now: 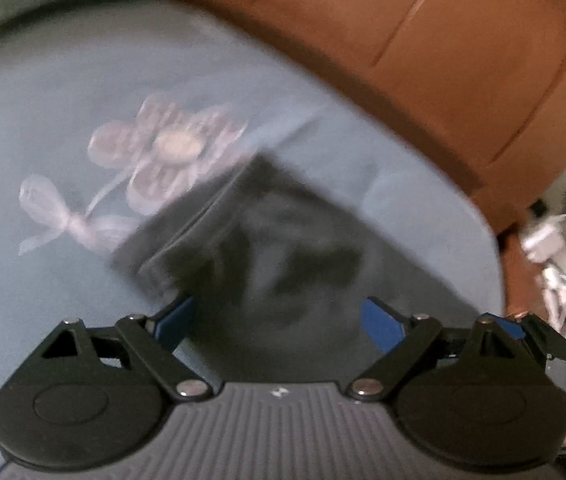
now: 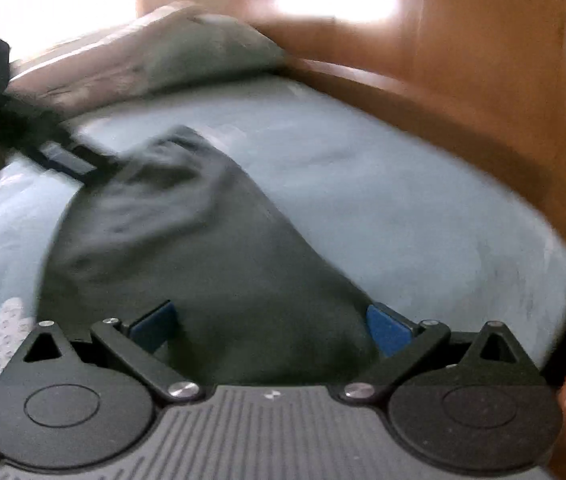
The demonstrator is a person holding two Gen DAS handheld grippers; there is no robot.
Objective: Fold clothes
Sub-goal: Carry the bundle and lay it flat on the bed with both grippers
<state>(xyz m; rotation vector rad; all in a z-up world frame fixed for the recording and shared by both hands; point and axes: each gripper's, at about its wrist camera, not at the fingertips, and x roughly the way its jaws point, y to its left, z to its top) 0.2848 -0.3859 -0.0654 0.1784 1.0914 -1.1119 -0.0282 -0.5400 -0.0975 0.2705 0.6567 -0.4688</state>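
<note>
Dark garment on the blue bed, both tools over it with jaws wide.

We saw the dark garment (image 1: 267,240) lying crumpled on the blue bedsheet (image 1: 43,80), beside the sheet's pale flower print (image 1: 163,152) and near the brown wooden bed frame (image 1: 443,60). Our left tool (image 1: 279,316) hung just above the garment's near edge, its blue pads (image 1: 383,328) spread far apart and pressing on nothing. Our right tool (image 2: 271,324) stood with the garment (image 2: 203,240) between its spread pads (image 2: 387,332); the cloth filled the gap, yet the pads were not clamped on it. A pillow (image 2: 163,52) lay beyond the garment. Both views were blurred.
</note>
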